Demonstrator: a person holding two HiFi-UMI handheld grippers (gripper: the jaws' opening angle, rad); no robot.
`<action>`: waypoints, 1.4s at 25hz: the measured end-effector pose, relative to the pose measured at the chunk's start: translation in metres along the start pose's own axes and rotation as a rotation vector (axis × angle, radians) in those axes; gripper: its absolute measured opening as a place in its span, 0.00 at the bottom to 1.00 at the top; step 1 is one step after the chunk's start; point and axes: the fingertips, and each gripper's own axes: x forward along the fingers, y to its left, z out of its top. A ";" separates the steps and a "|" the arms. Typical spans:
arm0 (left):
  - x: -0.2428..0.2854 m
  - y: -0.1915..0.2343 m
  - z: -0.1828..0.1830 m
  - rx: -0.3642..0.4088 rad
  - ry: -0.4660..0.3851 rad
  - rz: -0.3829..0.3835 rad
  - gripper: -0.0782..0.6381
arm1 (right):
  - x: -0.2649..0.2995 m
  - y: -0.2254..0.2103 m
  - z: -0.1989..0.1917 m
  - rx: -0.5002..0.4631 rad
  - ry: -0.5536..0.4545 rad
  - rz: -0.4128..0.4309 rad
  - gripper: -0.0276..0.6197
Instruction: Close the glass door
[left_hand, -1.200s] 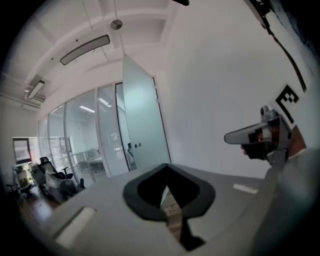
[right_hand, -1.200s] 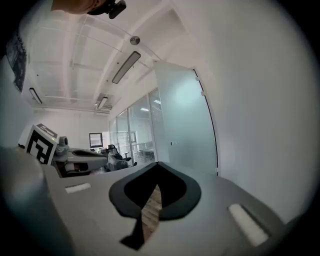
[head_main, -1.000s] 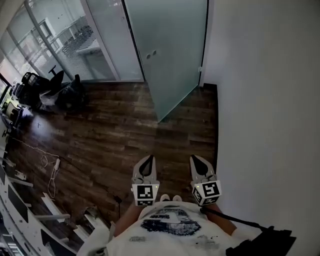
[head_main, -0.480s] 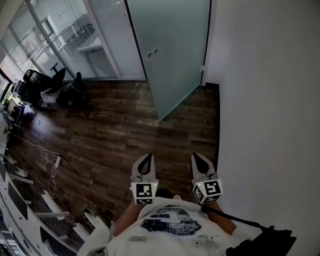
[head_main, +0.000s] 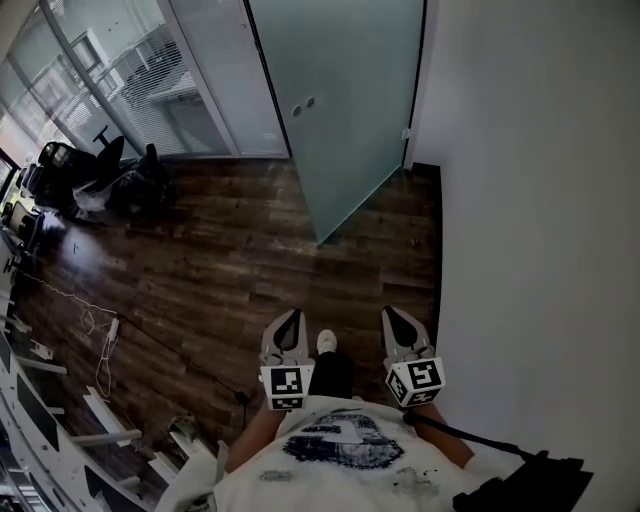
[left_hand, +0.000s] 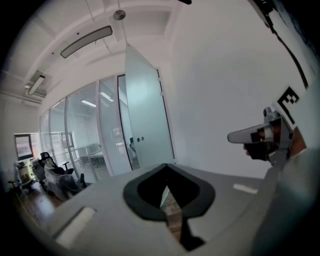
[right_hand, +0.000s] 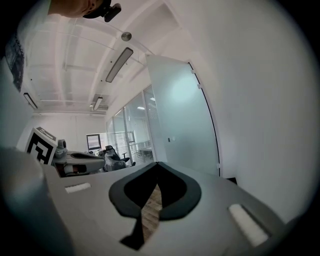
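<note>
The frosted glass door (head_main: 340, 110) stands ajar at the top of the head view, hinged beside the white wall and angled out over the dark wooden floor (head_main: 230, 270). My left gripper (head_main: 290, 322) and right gripper (head_main: 396, 318) hang side by side low in that view, well short of the door, both shut and empty. In the left gripper view the door (left_hand: 145, 125) rises ahead beyond my shut left gripper (left_hand: 166, 166), with the right gripper (left_hand: 252, 135) at the side. The right gripper view shows the door (right_hand: 185, 120) ahead of the shut right gripper (right_hand: 157, 164).
A white wall (head_main: 540, 200) runs close along the right. Glass partitions (head_main: 150, 80) line the far left, with office chairs and dark bags (head_main: 100, 170) before them. A cable (head_main: 100, 340) trails on the floor at left. The person's shoe (head_main: 326, 342) shows between the grippers.
The person has stepped toward the door: a shoe now shows between the grippers and the room has shifted slightly. Both grippers stay shut; the door has not moved.
</note>
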 end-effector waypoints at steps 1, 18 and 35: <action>0.010 0.005 0.003 0.000 -0.005 -0.005 0.11 | 0.009 -0.003 0.002 -0.003 0.001 -0.004 0.05; 0.150 0.114 0.024 -0.015 -0.002 -0.015 0.11 | 0.180 -0.007 0.035 -0.031 0.040 0.028 0.05; 0.201 0.168 0.019 -0.041 -0.025 -0.017 0.11 | 0.259 0.004 0.036 -0.082 0.063 0.042 0.05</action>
